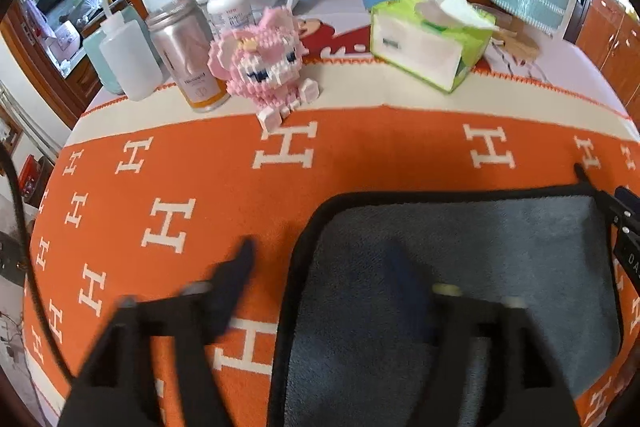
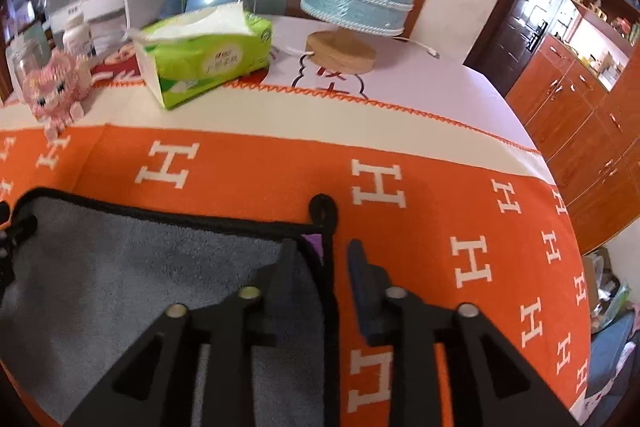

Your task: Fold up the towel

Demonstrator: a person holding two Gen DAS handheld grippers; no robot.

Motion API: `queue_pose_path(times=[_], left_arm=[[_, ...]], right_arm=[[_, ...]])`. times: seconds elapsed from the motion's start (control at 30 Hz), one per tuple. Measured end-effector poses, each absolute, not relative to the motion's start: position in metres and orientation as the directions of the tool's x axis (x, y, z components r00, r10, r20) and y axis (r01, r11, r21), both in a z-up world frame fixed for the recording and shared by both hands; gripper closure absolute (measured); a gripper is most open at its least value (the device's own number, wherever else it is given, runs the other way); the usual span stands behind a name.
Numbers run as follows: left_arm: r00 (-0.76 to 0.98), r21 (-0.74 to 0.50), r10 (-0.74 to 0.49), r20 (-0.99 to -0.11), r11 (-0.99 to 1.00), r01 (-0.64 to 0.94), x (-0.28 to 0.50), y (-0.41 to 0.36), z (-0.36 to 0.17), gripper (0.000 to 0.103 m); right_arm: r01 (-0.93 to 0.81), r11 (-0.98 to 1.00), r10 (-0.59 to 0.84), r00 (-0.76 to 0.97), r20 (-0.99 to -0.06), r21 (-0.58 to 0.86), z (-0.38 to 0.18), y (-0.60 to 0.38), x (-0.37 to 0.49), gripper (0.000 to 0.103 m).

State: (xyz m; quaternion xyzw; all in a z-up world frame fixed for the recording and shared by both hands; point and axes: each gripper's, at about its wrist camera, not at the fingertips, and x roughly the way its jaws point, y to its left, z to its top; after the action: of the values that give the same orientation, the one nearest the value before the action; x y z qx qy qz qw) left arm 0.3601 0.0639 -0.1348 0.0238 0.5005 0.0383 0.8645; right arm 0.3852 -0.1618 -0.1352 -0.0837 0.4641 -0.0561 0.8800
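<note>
The grey towel (image 1: 460,267) lies flat on the orange-clothed table (image 1: 360,147). Both the left tool (image 1: 324,263) and right tool (image 2: 320,251) gape, straddling its side edges. Tissue box (image 2: 204,55), pink brick figure (image 1: 260,67) and bottles (image 1: 128,59) stand behind; the towel's near edge is cut off.

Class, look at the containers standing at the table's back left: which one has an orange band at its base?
The silver can, with a metal screw lid; the squeeze bottle beside it and the pill bottle behind are plain white.
</note>
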Motion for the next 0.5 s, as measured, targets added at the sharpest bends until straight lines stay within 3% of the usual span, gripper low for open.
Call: queue_pose_path(times=[0.1, 0.5], left_arm=[[0.513, 0.058, 0.074, -0.855, 0.997, -0.047, 0.355, 0.064, -0.125, 0.017], [0.565, 0.011, 0.008, -0.825, 1.0, 0.003, 0.304, 0.044, -0.077, 0.013]], right_arm=[[0.035, 0.988, -0.145, 0.571, -0.808, -0.153, -0.126, -0.168, 0.378, 0.062], [0.024, 0.995, -0.093, 0.579, -0.81, -0.098, -0.09, -0.161, 0.334, 0.061]])
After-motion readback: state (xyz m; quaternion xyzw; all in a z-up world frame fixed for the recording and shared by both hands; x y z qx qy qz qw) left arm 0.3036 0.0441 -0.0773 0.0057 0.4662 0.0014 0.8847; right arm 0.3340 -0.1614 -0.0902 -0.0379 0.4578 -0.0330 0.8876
